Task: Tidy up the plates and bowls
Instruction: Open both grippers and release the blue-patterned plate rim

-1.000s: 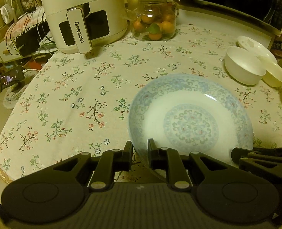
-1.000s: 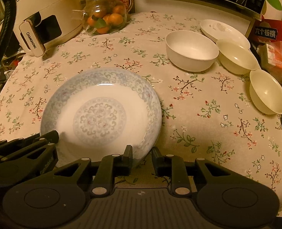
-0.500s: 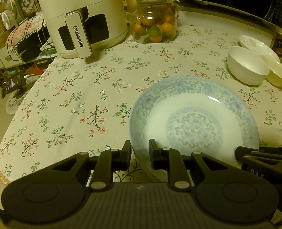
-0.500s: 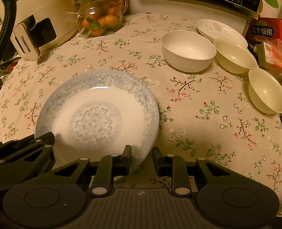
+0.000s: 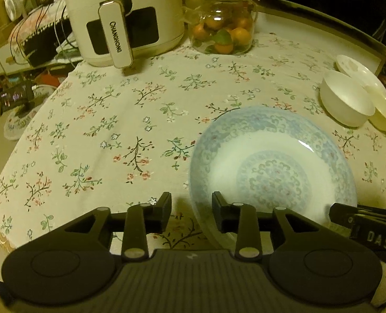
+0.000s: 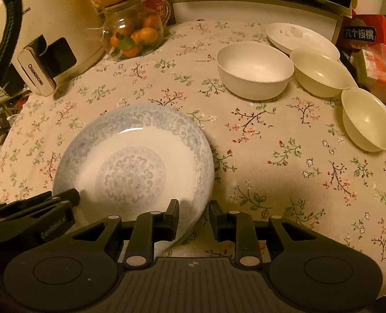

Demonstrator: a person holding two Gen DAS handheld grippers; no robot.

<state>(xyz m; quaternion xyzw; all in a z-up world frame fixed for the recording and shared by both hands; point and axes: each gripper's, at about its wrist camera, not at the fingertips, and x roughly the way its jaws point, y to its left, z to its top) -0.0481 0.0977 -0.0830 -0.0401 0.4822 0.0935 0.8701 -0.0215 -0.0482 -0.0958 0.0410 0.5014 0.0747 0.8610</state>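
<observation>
- Glass jar point(image 5: 220, 30) at back of surface point(image 5: 101, 135), holds small orange fruits with a green leaf; bigger orange fruit sits on its lid.
- White bowl point(image 6: 255, 69) right-rear, empty. Two cream bowls point(image 6: 322, 71) point(image 6: 370, 120) just beside it toward the right edge, both empty. Flat white plate point(image 6: 301, 37) behind them, near the microwave.
- Blue-patterned plate point(image 5: 273, 167) near front edge, empty, bridged by both grippers.
- Left gripper point(image 5: 191, 212): jaws opening, plate's left rim between them, visible gap on the outer finger side; not clamping.
- Right gripper point(image 6: 194, 219): narrow opening, plate's right rim between the fingers. Inner finger on the plate's face, outer finger below the rim; reads as gripping the plate.
- White air fryer point(image 5: 119, 15) back left, beside jar.
</observation>
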